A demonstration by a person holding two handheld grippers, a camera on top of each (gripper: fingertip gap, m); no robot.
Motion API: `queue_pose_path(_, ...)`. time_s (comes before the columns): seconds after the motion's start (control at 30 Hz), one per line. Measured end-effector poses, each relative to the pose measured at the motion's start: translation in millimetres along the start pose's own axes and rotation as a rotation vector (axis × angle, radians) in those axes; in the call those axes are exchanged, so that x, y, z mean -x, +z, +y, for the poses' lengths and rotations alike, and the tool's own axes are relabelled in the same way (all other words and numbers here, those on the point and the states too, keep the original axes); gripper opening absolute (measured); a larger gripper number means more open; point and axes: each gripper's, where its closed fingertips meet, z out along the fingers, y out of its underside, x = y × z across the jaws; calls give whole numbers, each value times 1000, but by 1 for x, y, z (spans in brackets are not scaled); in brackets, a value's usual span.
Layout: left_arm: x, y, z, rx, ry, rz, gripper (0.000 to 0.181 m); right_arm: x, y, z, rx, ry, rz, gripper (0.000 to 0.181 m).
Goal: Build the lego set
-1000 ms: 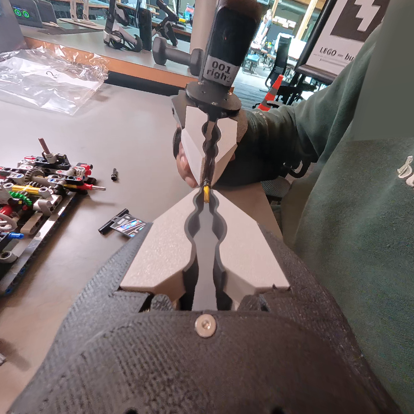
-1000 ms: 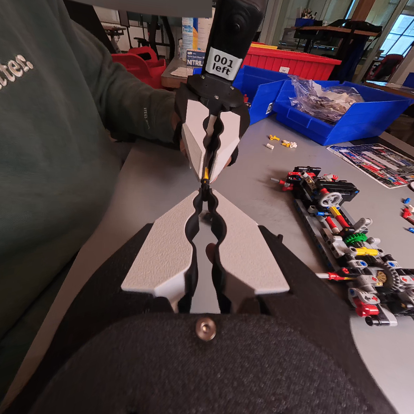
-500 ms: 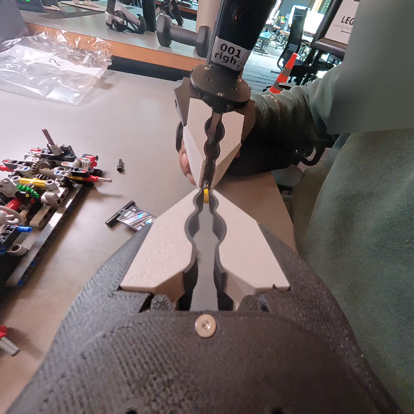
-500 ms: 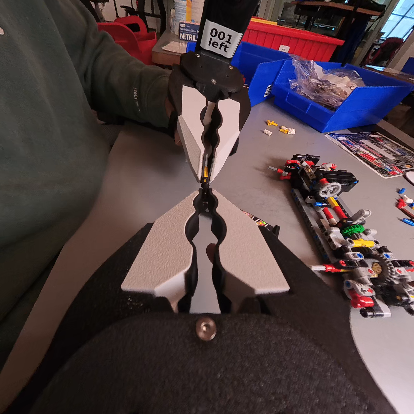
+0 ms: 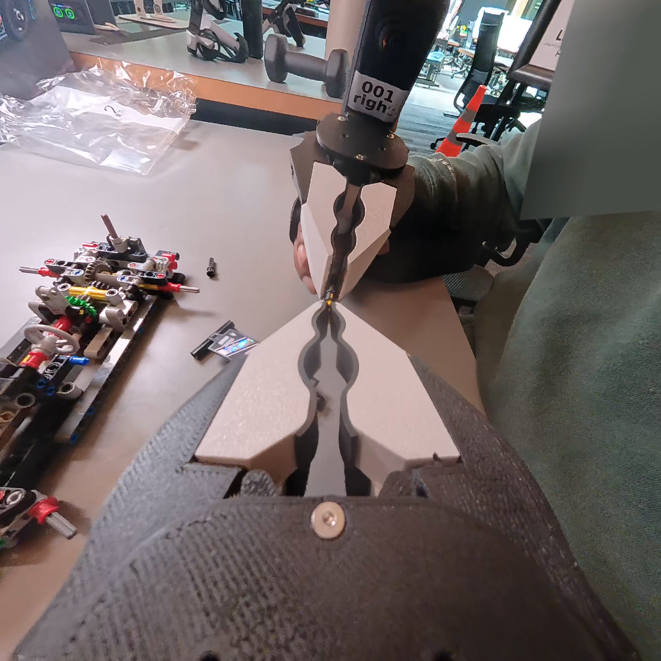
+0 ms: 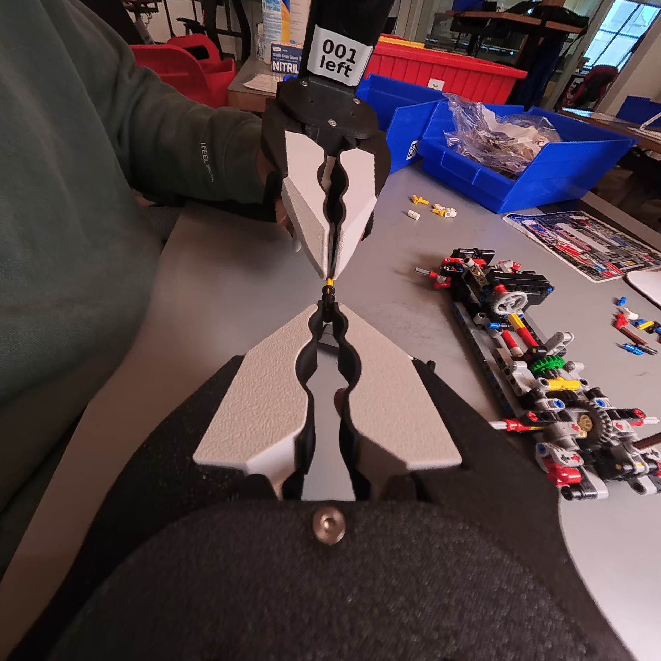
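1. Right wrist view puts your right gripper at frame centre, fingertips pinched nearly together on a small black piece. Its finger bases stand apart, but only the tips grip.
2. Directly above it in that frame, your left gripper points back down at you, tips closed on a thin yellow pin.
3. The two pieces meet tip to tip in the gap between the grippers. Both long axes lie on one vertical line through the frame centre. Whether they are fully seated is too small to tell.
4. Left wrist view shows the same line reversed: your left gripper below, the right gripper above, a speck of yellow at the junction.
5. Judged from this, the next move is a straight push along that shared axis. Neither hand is nearer; both are at the joint, so keep the tips collinear or the pin may cock sideways.
6. The lego chassis lies on the table at right of the right wrist frame, well apart from both grippers.
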Motion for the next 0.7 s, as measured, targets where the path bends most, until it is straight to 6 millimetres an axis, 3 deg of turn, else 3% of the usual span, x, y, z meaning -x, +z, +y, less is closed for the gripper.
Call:
queue_pose_path(0.27,13,-5,5,19,-3,-49,4,-5,-2,11,59,8,18,1)
queue_pose_path(0.37,30,-16,30,171,-6,-96,14,-6,-3,26,144,-11,28,1)
queue_pose_path(0.5,31,-23,69,383,3,-84,16,7,3,40,246,-52,-30,1)
queue_pose_path(0.7,21,-6,79,449,105,-71,16,18,14,55,397,-174,-29,1)
